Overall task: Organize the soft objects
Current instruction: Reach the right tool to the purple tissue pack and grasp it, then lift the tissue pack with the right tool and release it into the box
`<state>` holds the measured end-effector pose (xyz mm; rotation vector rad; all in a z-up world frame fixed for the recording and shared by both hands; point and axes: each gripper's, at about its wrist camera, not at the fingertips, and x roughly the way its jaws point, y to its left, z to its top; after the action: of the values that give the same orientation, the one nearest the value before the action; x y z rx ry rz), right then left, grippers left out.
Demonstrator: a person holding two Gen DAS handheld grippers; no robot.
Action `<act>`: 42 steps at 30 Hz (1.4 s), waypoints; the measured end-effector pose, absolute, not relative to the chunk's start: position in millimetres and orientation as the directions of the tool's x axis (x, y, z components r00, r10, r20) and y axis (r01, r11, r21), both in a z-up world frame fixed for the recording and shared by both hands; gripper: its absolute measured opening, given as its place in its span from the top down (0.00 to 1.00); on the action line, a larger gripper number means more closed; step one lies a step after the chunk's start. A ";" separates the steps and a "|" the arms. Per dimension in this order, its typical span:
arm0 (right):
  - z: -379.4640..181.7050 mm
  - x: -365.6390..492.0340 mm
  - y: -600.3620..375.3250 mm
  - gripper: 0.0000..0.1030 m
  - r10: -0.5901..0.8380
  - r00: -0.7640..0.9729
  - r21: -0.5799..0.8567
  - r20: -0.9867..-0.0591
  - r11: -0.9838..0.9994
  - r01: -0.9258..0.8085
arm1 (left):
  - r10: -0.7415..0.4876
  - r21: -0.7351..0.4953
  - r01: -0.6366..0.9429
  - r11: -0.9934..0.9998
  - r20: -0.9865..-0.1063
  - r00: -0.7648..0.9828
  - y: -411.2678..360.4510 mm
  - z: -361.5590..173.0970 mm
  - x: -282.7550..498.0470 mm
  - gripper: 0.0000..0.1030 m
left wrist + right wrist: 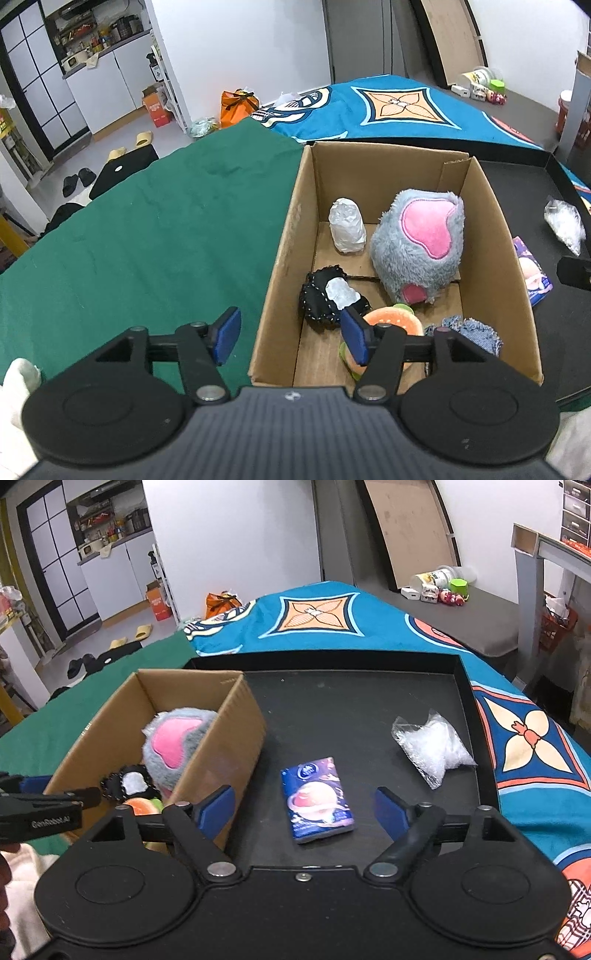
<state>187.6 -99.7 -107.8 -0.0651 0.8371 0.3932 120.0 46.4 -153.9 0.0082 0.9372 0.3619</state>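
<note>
Straddling the near left wall of the cardboard box (491,236), the left gripper (291,336) has its blue pads spread with nothing pinched between them. Inside the box sit a grey and pink plush toy (421,247), a white wrapped bundle (347,225), a black stitched pouch (325,299), an orange plush burger (395,321) and a blue denim piece (476,330). Over the black tray (332,709), the right gripper (306,812) is spread wide and empty, its pads on either side of the blue tissue pack (317,801) without touching it. A clear plastic bag (432,747) lies further right on the tray, apart from the pack.
</note>
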 end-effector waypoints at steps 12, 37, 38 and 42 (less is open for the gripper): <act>-133.3 198.3 -113.9 0.20 0.304 0.562 0.097 -0.769 0.925 -0.367 | 0.339 0.229 -0.269 0.936 -0.793 0.506 33.7 -156.0 132.3 0.39; -176.5 214.5 -94.6 0.50 0.289 0.497 0.019 -0.818 0.878 -0.479 | 0.360 0.279 -0.233 0.932 -0.793 0.492 23.2 -161.4 146.3 0.38; -175.2 212.9 -94.8 0.50 0.281 0.509 0.005 -0.813 0.879 -0.477 | 0.361 0.280 -0.233 0.931 -0.793 0.491 23.0 -161.8 146.0 0.38; -174.7 208.3 -100.9 0.50 0.275 0.507 0.014 -0.817 0.888 -0.459 | 0.363 0.284 -0.229 0.931 -0.791 0.492 22.1 -161.5 144.1 0.38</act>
<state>208.3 -100.9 -174.7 -0.2150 0.9406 0.4463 144.1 22.1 -161.5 0.1476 0.9937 0.3608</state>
